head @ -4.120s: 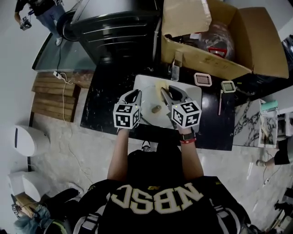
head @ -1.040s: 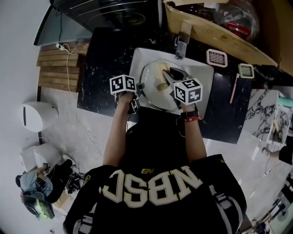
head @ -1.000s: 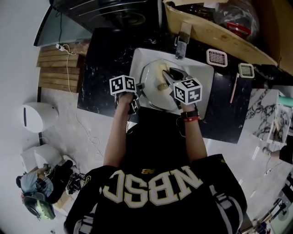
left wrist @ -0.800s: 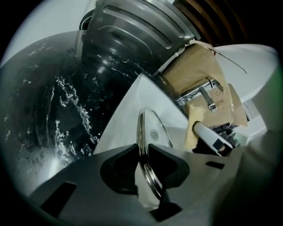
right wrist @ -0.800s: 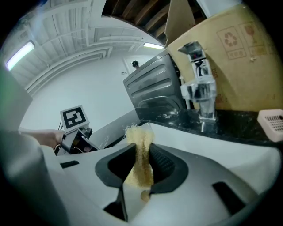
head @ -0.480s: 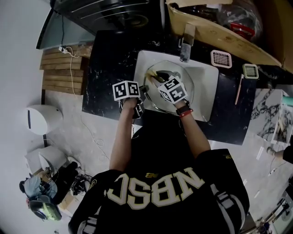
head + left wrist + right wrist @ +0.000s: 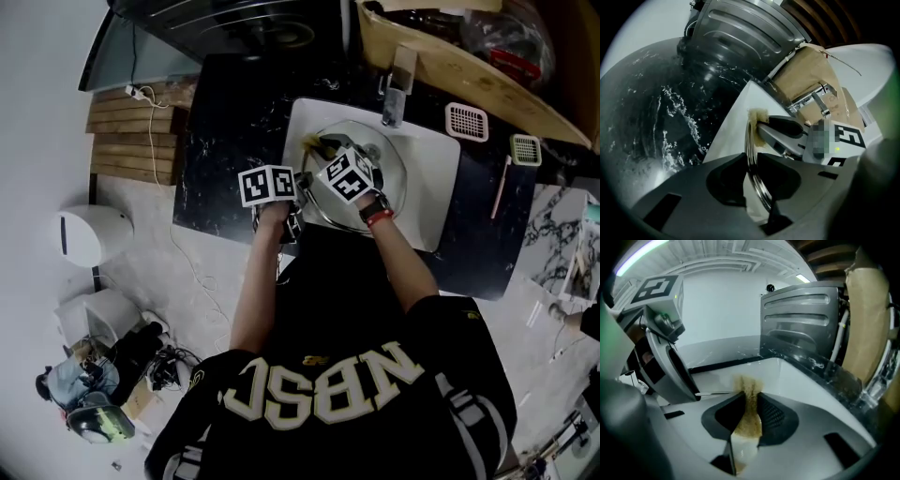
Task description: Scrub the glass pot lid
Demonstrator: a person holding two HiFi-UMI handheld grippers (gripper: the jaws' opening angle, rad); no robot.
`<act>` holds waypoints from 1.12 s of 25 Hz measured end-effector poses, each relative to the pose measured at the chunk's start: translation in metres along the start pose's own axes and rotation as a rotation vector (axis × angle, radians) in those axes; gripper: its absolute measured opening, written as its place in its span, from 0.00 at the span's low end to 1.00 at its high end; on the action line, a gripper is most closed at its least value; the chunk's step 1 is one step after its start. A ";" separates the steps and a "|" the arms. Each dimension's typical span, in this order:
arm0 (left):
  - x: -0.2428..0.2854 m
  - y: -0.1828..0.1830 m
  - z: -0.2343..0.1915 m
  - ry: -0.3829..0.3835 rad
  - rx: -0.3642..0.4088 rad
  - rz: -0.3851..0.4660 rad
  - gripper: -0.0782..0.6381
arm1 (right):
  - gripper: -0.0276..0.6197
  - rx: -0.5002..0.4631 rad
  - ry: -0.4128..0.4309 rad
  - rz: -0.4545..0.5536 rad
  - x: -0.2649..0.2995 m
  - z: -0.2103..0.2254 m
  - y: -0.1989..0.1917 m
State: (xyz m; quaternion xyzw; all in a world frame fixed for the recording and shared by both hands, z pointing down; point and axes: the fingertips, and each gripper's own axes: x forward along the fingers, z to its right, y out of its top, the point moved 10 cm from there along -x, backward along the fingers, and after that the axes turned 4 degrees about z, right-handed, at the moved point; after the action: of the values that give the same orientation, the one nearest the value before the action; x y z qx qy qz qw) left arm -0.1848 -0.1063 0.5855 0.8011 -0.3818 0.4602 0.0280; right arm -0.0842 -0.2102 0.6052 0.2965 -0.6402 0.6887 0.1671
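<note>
now left hand-held gripper (image 7: 751, 164) clamps lid (image 7: 389, 167), right hand-held gripper (image 7: 751, 404) sponge (image 7: 748, 383), over white sink (image 7: 437, 192).

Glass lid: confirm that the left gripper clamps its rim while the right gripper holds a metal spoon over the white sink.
Not a spoon. The right gripper view shows the right gripper shut on a tan scrubbing sponge. The rest holds: the left gripper clamps the glass lid by its rim over the white sink.

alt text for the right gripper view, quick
The right claw is shut on a tan sponge, held over a white sink. A ribbed metal box stands behind the sink on the dark counter.
</note>
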 end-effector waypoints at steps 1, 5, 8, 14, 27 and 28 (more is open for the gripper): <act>0.000 0.000 0.000 -0.002 0.000 0.000 0.23 | 0.18 -0.008 -0.014 -0.003 0.002 0.003 0.000; 0.000 -0.001 0.001 0.003 0.003 -0.002 0.23 | 0.18 -0.015 -0.060 -0.022 0.010 0.018 -0.003; -0.001 -0.001 0.001 0.000 0.002 -0.003 0.23 | 0.18 -0.031 -0.105 -0.046 0.014 0.028 -0.009; 0.000 -0.001 0.002 0.012 0.013 -0.008 0.24 | 0.17 -0.024 -0.178 -0.127 0.019 0.049 -0.035; -0.001 0.000 0.001 0.007 0.006 -0.003 0.25 | 0.16 -0.057 -0.270 -0.324 0.006 0.080 -0.084; -0.001 0.000 0.001 0.006 0.005 -0.001 0.25 | 0.16 -0.061 -0.275 -0.337 0.004 0.081 -0.086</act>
State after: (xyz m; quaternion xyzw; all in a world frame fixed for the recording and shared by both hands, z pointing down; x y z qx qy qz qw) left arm -0.1840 -0.1058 0.5843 0.8000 -0.3802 0.4635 0.0274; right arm -0.0192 -0.2797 0.6753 0.4852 -0.6190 0.5845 0.1996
